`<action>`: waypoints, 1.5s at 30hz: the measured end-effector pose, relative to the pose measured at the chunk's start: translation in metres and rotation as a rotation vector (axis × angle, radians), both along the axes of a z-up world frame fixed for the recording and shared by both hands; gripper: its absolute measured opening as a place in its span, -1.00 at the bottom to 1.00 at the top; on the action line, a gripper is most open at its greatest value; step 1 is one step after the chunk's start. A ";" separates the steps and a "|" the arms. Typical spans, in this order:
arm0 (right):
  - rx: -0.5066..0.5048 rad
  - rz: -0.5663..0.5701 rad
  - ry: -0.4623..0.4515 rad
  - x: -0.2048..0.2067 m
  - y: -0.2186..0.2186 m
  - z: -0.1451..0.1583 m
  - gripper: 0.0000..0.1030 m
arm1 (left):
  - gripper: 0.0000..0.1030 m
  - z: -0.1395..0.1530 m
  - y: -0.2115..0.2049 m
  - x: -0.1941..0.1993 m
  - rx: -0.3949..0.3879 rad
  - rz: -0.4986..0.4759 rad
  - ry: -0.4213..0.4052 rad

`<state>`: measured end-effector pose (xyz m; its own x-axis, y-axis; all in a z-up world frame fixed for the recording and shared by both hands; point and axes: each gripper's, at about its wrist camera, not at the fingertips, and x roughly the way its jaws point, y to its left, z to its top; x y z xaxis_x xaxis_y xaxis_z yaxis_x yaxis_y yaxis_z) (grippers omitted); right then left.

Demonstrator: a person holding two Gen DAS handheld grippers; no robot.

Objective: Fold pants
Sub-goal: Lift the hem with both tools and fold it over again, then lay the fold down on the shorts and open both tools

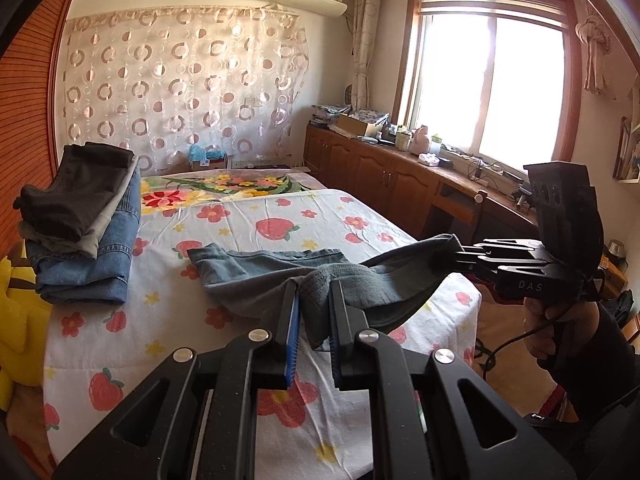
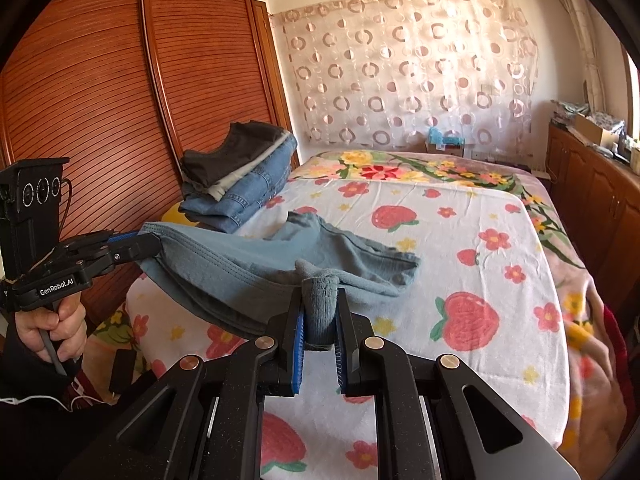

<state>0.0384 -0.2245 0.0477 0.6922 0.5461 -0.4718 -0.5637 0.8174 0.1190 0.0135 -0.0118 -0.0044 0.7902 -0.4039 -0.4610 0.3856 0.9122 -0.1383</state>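
A pair of grey-blue pants (image 1: 264,276) hangs between my two grippers above the strawberry-print bed sheet (image 1: 304,216). My left gripper (image 1: 314,286) is shut on a bunched end of the fabric. In the same view my right gripper (image 1: 460,254) comes in from the right, shut on the other end. The right wrist view shows my right gripper (image 2: 320,292) pinching a fold of the pants (image 2: 240,264), while my left gripper (image 2: 150,238) holds the far corner at the left. The lifted edge sags between them; the rest trails onto the bed.
A stack of folded jeans and dark garments (image 1: 84,224) lies at the bed's left side, by a wooden wardrobe (image 2: 120,92). A yellow plush (image 1: 16,320) lies beside it. Low wooden cabinets (image 1: 400,172) with clutter run under the window (image 1: 488,88). A person's hand (image 1: 556,328) grips the right handle.
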 end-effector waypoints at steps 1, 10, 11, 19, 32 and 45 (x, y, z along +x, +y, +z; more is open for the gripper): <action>0.000 0.001 -0.004 -0.001 0.000 0.000 -0.75 | -0.73 0.001 0.000 0.000 0.000 -0.001 -0.002; -0.019 -0.010 0.002 0.024 0.007 -0.012 -0.75 | -0.73 -0.017 0.003 0.031 0.004 0.022 0.051; -0.023 -0.012 0.005 0.030 0.009 -0.013 -0.75 | -0.73 -0.018 0.003 0.036 0.007 0.025 0.051; -0.055 -0.041 -0.002 0.065 0.025 -0.013 -0.75 | -0.73 -0.011 0.006 0.067 0.021 0.048 0.039; -0.095 -0.067 0.023 0.113 0.050 -0.023 -0.75 | -0.73 -0.025 0.005 0.114 0.073 0.098 0.074; -0.119 -0.072 0.067 0.141 0.060 -0.040 -0.75 | 0.08 -0.041 0.016 0.116 0.094 0.114 0.105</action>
